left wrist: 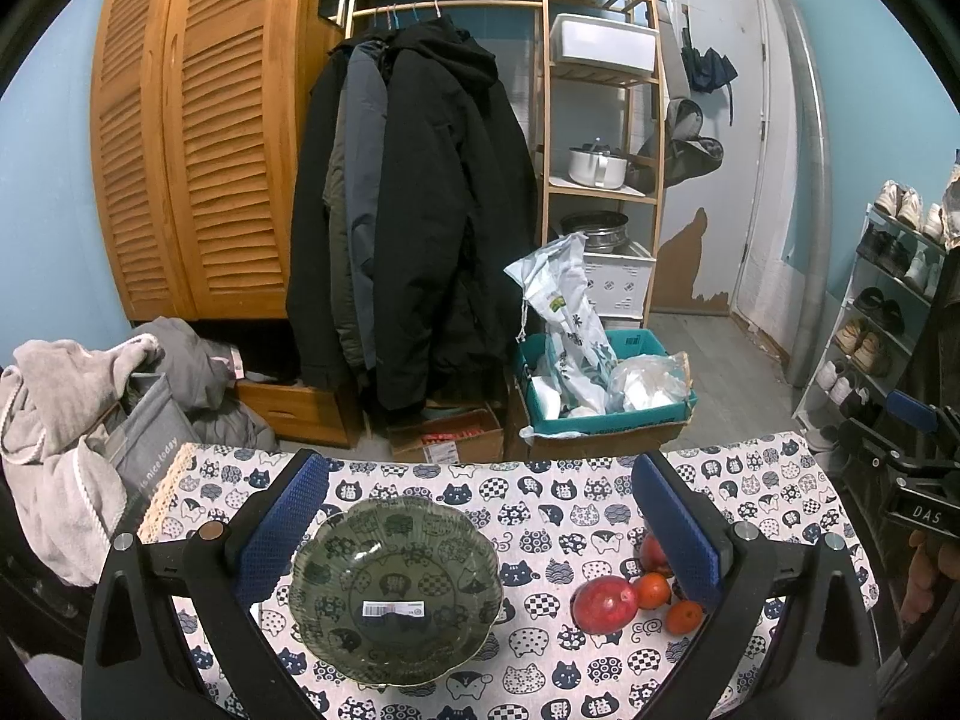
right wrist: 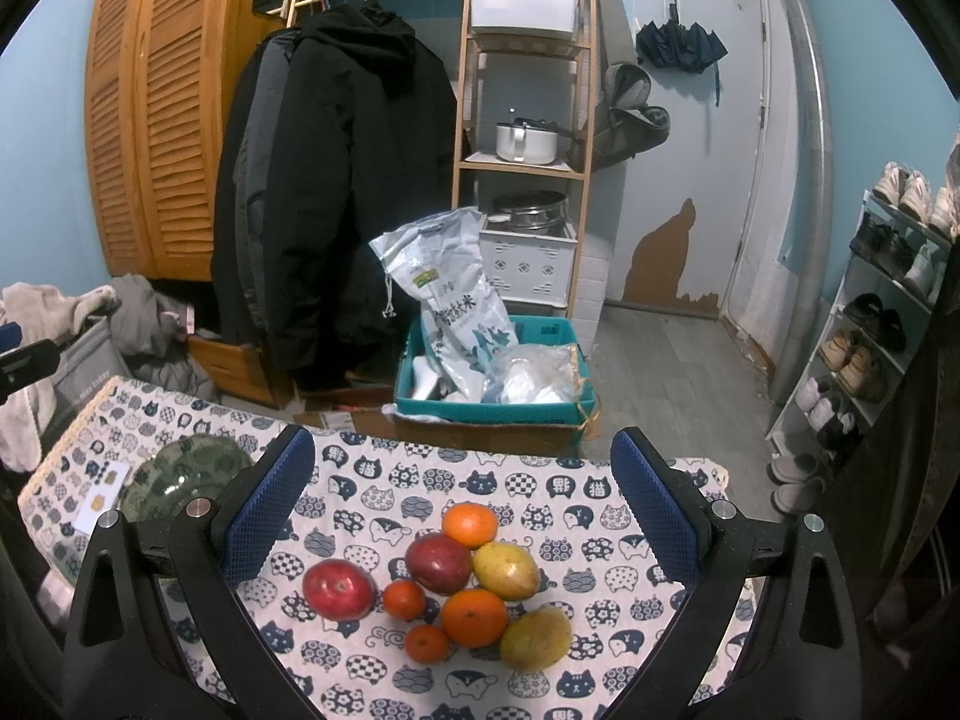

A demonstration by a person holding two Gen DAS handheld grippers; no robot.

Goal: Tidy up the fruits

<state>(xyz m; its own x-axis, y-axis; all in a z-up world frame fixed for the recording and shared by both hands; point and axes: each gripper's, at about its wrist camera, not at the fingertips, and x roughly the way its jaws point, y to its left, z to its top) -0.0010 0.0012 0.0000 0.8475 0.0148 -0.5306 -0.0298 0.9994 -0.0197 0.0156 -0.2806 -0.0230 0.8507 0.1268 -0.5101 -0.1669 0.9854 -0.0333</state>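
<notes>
A green glass bowl (left wrist: 396, 591) with a barcode sticker sits empty on the cat-print tablecloth (left wrist: 540, 516). My left gripper (left wrist: 480, 528) is open above it, blue pads on either side. To its right lie a red apple (left wrist: 605, 603) and small oranges (left wrist: 653, 590). In the right wrist view my right gripper (right wrist: 462, 504) is open over a pile of fruit: a red apple (right wrist: 338, 589), a darker apple (right wrist: 439, 562), several oranges (right wrist: 474, 617), two yellow mangoes (right wrist: 506, 570). The bowl (right wrist: 180, 474) shows at the left there.
A teal box (right wrist: 498, 402) with a rice bag stands on the floor beyond the table's far edge. Coats hang behind it. A grey laundry bin (left wrist: 138, 438) is at the left, a shoe rack (right wrist: 870, 330) at the right. White cards (right wrist: 99, 501) lie beside the bowl.
</notes>
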